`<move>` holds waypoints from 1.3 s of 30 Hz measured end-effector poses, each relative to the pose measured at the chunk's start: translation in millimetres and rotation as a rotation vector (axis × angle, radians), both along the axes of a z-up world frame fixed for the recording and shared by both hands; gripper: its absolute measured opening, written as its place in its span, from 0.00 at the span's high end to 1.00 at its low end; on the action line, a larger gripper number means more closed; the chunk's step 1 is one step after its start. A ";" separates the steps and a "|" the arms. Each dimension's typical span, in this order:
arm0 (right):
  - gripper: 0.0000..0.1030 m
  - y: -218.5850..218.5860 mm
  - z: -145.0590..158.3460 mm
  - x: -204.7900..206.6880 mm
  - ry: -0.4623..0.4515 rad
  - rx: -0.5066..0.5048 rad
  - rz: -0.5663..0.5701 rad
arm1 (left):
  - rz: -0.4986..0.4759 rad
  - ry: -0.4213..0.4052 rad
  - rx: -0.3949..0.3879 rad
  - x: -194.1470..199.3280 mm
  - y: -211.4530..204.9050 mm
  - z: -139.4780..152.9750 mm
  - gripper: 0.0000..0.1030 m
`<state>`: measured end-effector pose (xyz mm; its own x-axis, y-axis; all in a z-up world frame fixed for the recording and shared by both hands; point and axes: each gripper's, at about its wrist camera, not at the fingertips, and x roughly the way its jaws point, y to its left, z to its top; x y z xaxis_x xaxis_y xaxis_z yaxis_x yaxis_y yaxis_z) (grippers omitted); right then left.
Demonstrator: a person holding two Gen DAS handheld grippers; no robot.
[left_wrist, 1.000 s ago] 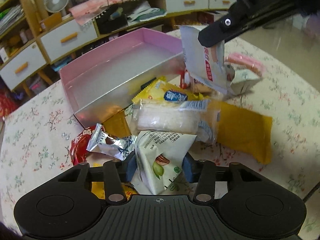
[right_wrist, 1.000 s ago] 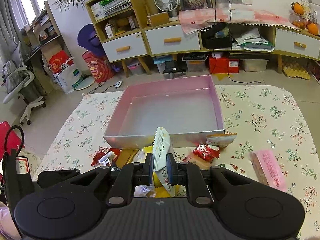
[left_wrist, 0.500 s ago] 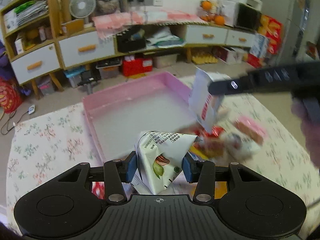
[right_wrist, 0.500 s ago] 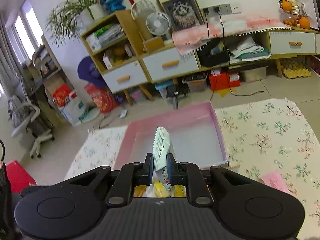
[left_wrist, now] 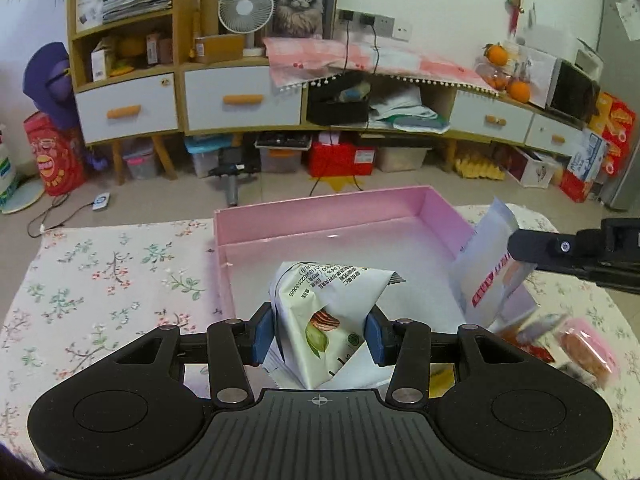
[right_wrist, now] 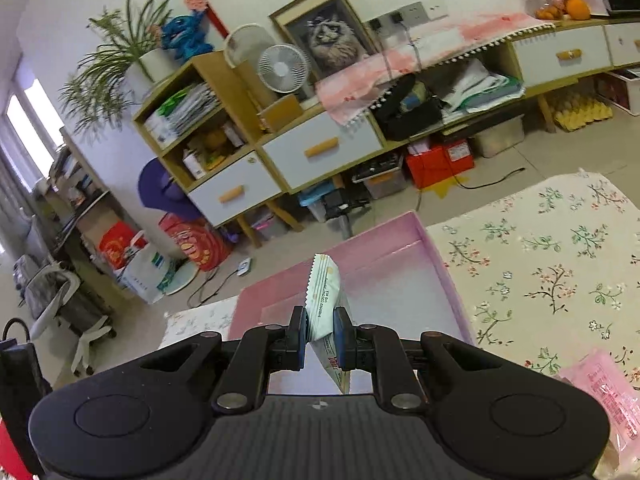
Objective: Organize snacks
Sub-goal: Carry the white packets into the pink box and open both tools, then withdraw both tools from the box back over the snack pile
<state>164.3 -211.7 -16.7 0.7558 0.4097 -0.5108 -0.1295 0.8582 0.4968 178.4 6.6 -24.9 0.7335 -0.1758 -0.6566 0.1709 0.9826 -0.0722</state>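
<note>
the left gripper (left_wrist: 318,336) fills the bottom of its own view, its blue-padded fingers (left_wrist: 262,334) part-way apart and pressed on both sides of a puffy white snack bag with a green leaf and brown nut print (left_wrist: 324,320). that bag sits in the lower middle of the frame, hanging in front of the shallow pink rectangular box with a pale glossy floor (left_wrist: 400,204), which lies on the floral-print tabletop (left_wrist: 112,272) in the centre of the picture.

at the right edge of the same view the right gripper (left_wrist: 524,250) reaches in as a black bar, pinching a flat white packet with red lettering (left_wrist: 486,272) that dangles at the box's right-hand wall. below it, in the lower right, a blurred heap of red and pink wrapped snacks (left_wrist: 576,344) lies on the cloth.

in the right wrist view the right gripper (right_wrist: 322,330) shows its fingers (right_wrist: 300,336) closed tight on the thin edge of that white packet (right_wrist: 324,300), which stands up with its serrated end pointing at the pink box (right_wrist: 440,256). a pink translucent wrapped snack (right_wrist: 600,392) lies on the tabletop (right_wrist: 552,264) at the lower right.
</note>
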 end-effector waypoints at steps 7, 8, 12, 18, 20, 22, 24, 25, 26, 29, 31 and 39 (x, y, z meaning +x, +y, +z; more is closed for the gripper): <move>1.00 -1.3 -13.9 5.5 0.028 -0.029 -0.037 | 0.022 0.022 0.028 12.3 1.2 -17.7 0.56; 1.00 -1.8 -15.3 6.4 0.032 -0.031 -0.039 | 0.020 0.027 0.025 12.5 2.1 -18.6 0.55; 1.00 -2.0 -16.8 8.1 0.051 -0.042 -0.061 | 0.003 0.043 0.022 11.2 2.6 -18.7 0.30; 0.65 -4.8 -12.8 5.5 0.065 -0.057 -0.080 | 0.007 0.045 -0.002 4.4 2.5 -12.7 0.17; 0.59 -4.6 -9.7 3.7 0.068 -0.067 -0.076 | 0.006 0.053 -0.022 0.8 4.1 -11.0 0.15; 0.54 -2.8 -5.3 -0.7 0.060 -0.092 -0.064 | 0.000 0.058 -0.030 -4.7 4.4 -8.4 0.14; 0.50 -0.6 -0.8 -2.9 0.051 -0.121 -0.050 | -0.004 0.059 -0.036 -8.3 5.9 -4.9 0.11; 0.48 -0.4 1.1 -4.3 0.047 -0.132 -0.044 | -0.004 0.059 -0.045 -11.1 6.7 -2.9 0.10; 0.46 -0.3 2.9 -6.9 0.043 -0.145 -0.038 | -0.004 0.058 -0.058 -14.4 7.3 -1.0 0.07; 0.38 -1.2 9.5 -14.0 0.031 -0.175 -0.027 | -0.022 0.067 -0.081 -23.3 8.3 3.2 0.06; 0.35 -1.8 12.8 -20.3 0.018 -0.194 -0.017 | -0.032 0.077 -0.078 -28.9 8.7 5.4 0.06; 0.28 -2.6 16.5 -39.9 -0.007 -0.287 0.030 | -0.048 0.089 -0.006 -57.4 14.8 10.8 0.03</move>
